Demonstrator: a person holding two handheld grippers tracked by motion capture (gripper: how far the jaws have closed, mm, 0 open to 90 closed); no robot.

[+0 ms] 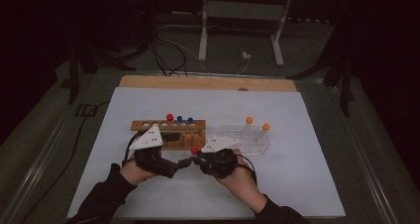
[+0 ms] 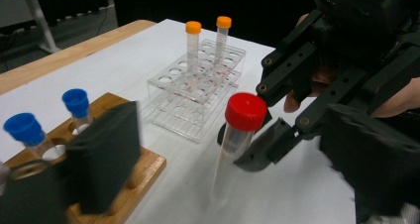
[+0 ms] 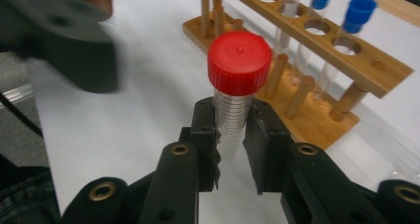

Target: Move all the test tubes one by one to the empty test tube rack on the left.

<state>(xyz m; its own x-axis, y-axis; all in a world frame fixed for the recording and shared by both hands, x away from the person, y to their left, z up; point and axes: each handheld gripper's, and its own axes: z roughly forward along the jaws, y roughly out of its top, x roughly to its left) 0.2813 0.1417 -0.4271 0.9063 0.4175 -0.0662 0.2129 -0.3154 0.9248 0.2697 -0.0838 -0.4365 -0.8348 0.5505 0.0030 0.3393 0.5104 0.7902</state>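
Note:
My right gripper [image 3: 232,130] is shut on a clear tube with a red cap [image 3: 239,63], held upright a little below the cap. In the high view the red-capped tube [image 1: 195,150] is in front of the wooden rack [image 1: 168,126], between both hands. My left gripper [image 2: 233,135] is open, its wide black jaws standing to either side of the red-capped tube [image 2: 233,144] without touching it. The right gripper [image 2: 260,135] faces it from the other side. In the high view the left gripper [image 1: 184,162] and the right gripper [image 1: 199,159] meet tip to tip.
The wooden rack [image 3: 346,60] holds two blue-capped tubes [image 3: 360,11] and a red-capped one [image 1: 170,117]. To its right a clear plastic rack [image 1: 246,139] carries two orange-capped tubes [image 1: 249,120]. A white sheet [image 1: 297,184] covers the table.

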